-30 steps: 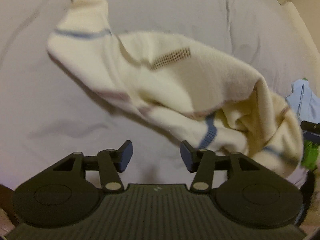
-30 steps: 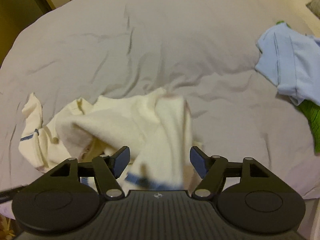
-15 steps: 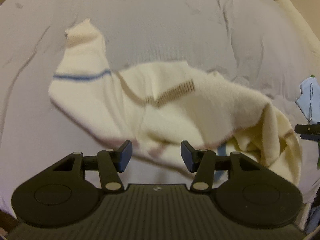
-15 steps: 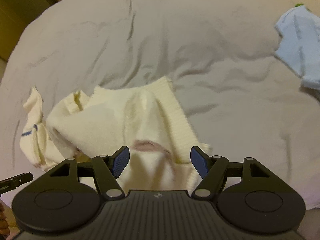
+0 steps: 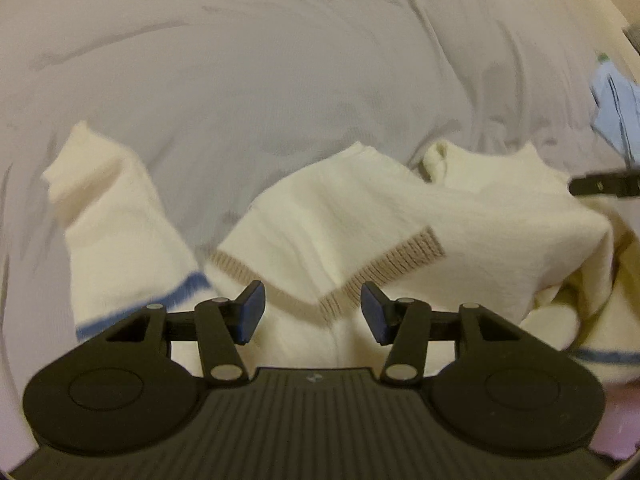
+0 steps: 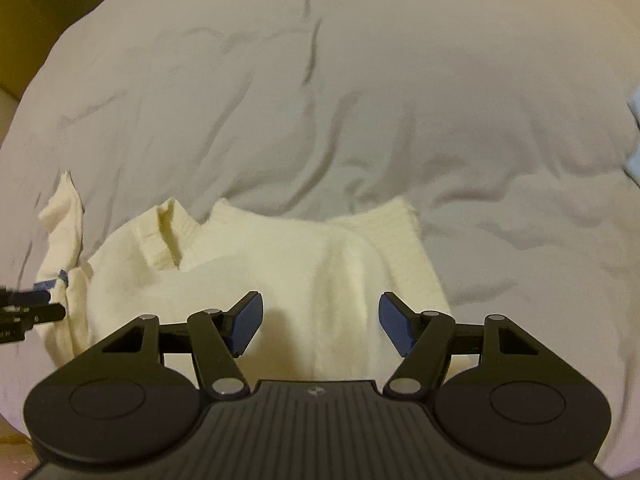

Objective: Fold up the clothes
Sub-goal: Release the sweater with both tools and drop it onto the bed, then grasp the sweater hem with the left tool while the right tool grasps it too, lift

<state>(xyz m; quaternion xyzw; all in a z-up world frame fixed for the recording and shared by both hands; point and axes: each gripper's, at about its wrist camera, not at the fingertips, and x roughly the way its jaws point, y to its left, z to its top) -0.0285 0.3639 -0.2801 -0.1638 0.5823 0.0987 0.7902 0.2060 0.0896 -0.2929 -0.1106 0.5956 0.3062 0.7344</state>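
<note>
The cream sweater (image 5: 360, 216) lies rumpled on the bed (image 5: 280, 60), its near part under both tools. At far left one sleeve (image 5: 108, 216) with a blue stripe is flung out from the body; in the middle a tan ribbed band crosses the knit. The left tool (image 5: 312, 312) hangs over it with jaws apart and nothing between the pads. It looks like soft, light, floppy knit that will sag and bunch wherever it is lifted, so I would take it by firm ribbed edges: a cuff, the collar (image 6: 168, 236) or the hem. Further right the right tool (image 6: 320, 320) also stands apart over the body, its jaws having just narrowed slightly, though blur makes contact hard to judge. A second ago the sweater hung twisted in a heap; now it is spread wider and flatter, and both tools look nearer to it.
</note>
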